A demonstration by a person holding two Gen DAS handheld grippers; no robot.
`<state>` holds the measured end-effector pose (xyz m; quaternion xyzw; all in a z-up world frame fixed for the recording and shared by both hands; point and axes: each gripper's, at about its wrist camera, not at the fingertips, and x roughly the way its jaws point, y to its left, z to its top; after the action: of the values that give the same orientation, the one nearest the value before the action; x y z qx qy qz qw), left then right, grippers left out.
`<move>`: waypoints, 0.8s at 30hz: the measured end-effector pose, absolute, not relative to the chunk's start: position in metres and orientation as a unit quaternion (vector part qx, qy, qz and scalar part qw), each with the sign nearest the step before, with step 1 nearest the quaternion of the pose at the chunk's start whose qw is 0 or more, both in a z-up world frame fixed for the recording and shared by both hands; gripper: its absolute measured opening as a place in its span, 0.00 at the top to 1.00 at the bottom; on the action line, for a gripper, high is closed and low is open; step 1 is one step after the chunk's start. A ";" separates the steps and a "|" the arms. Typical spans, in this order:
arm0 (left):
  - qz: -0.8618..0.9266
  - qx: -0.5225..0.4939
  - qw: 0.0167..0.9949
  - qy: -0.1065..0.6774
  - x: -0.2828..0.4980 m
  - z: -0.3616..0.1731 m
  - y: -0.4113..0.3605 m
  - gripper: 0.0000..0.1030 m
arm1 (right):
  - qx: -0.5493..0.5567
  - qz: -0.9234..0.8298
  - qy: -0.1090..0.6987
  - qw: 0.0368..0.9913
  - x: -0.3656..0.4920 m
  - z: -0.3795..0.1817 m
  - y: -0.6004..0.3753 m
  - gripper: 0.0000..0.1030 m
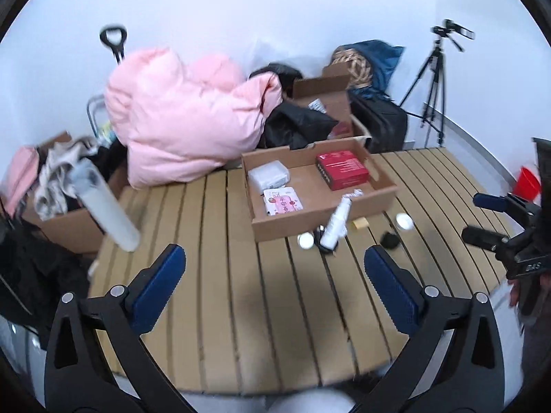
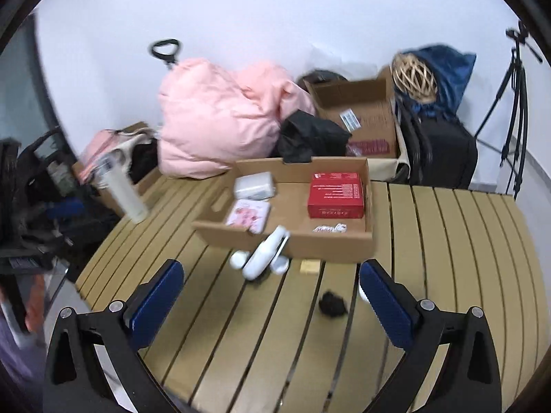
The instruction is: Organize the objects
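Observation:
An open cardboard tray [image 1: 292,227] [image 2: 327,244] sits on the slatted table. It holds a red box [image 1: 341,169] [image 2: 334,189], a white packet [image 1: 268,175] [image 2: 255,184] and a pink packet [image 1: 282,201] [image 2: 248,215]. A white bottle [image 1: 335,223] [image 2: 267,253] leans on the tray's front wall, with white caps [image 1: 305,241] beside it. A small black thing [image 1: 390,240] [image 2: 332,304] and a yellow block [image 1: 360,223] [image 2: 309,266] lie nearby. My left gripper [image 1: 275,268] is open and empty above the table. My right gripper [image 2: 272,272] [image 1: 482,218] is also open and empty.
A pale blurred tumbler [image 1: 106,206] [image 2: 120,189] tilts at the table's left edge. Behind the table [image 1: 241,309] are a pink padded jacket [image 1: 186,117], black clothes, cardboard boxes, a black suitcase [image 2: 444,151] and a tripod [image 1: 434,79]. A red bucket [image 1: 527,180] is at the right.

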<state>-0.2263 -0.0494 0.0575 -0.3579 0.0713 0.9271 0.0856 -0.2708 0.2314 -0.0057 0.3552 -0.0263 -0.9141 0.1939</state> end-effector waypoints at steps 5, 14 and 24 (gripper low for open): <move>0.922 -0.364 0.091 0.093 -0.178 0.108 -0.079 0.00 | 0.382 -0.900 0.012 0.210 -0.205 0.002 0.239 0.00; 0.952 -0.267 -0.012 0.152 -0.112 0.238 -0.130 0.00 | 0.324 -0.920 0.083 0.204 -0.133 0.063 0.250 0.00; 0.935 -0.310 0.055 0.163 -0.164 0.032 -0.038 0.00 | 0.358 -0.918 0.029 0.171 -0.146 0.022 0.255 0.00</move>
<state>-0.1638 -0.0381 0.0318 -0.3099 0.1629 0.9351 0.0545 -0.1458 0.2549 0.0216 0.3576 0.0295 -0.9177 0.1707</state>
